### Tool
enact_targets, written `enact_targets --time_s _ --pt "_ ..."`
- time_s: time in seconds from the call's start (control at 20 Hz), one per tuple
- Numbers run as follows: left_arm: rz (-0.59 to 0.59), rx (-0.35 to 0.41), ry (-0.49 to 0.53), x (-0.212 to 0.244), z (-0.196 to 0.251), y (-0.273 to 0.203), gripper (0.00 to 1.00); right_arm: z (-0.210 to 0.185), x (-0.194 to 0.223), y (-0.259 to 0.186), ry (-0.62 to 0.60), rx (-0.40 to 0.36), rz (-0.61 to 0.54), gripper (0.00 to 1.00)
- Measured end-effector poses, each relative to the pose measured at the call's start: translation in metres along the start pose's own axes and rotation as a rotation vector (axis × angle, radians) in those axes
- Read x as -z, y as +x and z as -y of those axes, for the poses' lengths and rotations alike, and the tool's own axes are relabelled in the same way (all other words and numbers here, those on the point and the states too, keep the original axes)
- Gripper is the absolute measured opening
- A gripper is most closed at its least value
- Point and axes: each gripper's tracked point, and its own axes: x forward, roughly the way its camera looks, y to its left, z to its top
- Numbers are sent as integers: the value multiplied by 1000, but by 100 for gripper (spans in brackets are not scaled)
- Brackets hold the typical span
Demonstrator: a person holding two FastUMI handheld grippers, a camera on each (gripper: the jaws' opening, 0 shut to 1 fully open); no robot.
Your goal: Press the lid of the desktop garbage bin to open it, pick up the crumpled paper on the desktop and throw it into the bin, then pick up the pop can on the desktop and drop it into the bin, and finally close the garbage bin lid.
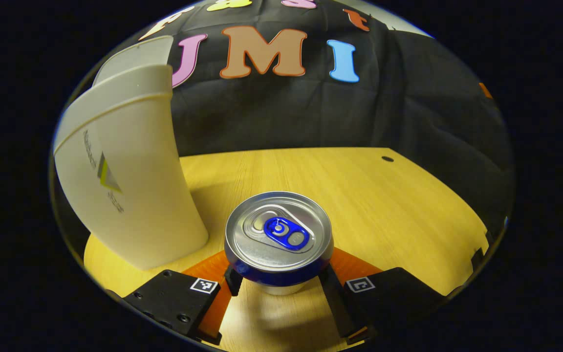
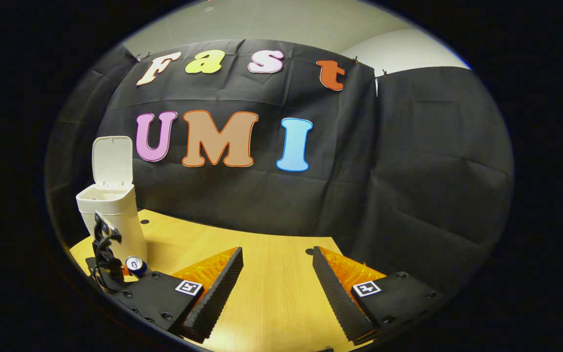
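A: In the left gripper view, why does the pop can (image 1: 278, 238) sit where it does?

B: It stands upright between the two fingers of the left hand-held gripper (image 1: 278, 283), low in the view. Both fingers seem to press its sides just under the rim, so I judge it clamped for a lift. I can't tell whether its base is off the surface (image 1: 359, 195) yet.

A: And the garbage bin (image 1: 125, 186)?

B: Just to the left of the can, very near, so the carry to the opening should be short. Its wall towers over the can, which means the can must rise well up before it can drop in.

A: Now the right gripper view.

B: The right hand-held gripper (image 2: 276, 274) has its fingers wide apart, holding nothing, above bare wood. It looks parked clear of the work. Far left stands the bin (image 2: 115, 220) with its lid (image 2: 111, 160) swung upright, so the mouth is open. The can (image 2: 136, 265) shows at the bin's foot, beside the other hand-held gripper (image 2: 108, 264).

A: The crumpled paper?

B: I see none on the surface; probably binned already.

A: The room?

B: A light wooden surface with a small dark hole, black cloth behind, pale wall above.
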Motion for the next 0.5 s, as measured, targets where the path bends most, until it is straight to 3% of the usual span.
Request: enact_targets --time_s 0.25,0.5 --pt "255 34 7 -119 7 -24 79 -16 1 12 30 -55 14 96" --pt "408 -1 29 -203 -2 -48 78 -23 7 19 53 -117 20 96"
